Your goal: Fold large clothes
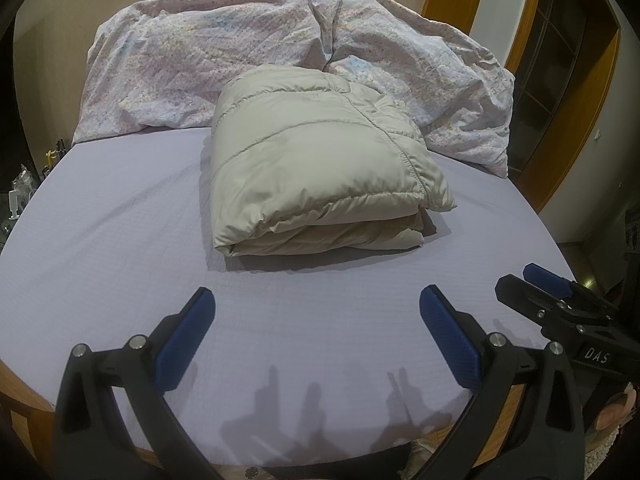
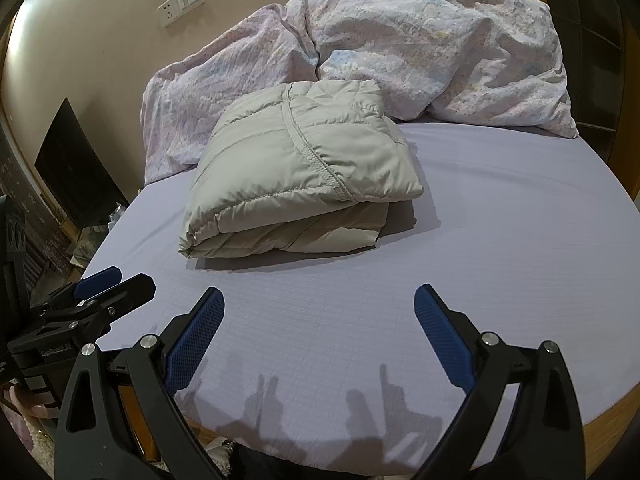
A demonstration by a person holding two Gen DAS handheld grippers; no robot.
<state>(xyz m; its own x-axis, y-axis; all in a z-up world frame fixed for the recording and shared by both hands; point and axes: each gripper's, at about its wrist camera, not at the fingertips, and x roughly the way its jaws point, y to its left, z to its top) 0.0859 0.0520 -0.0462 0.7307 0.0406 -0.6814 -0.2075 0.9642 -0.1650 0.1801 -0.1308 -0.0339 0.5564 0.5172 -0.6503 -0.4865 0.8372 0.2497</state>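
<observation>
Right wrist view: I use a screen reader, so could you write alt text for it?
A beige puffer jacket, folded into a thick bundle, lies on a lavender bed sheet before a crumpled floral duvet. The right tool hovers open and empty near the bed's edge, the left tool beside it.

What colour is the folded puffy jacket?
Pale beige-grey jacket; it shows best in the left wrist view.

Bed (image 1: 120, 240): folded jacket (image 1: 316, 160), duvet (image 1: 240, 60).
</observation>
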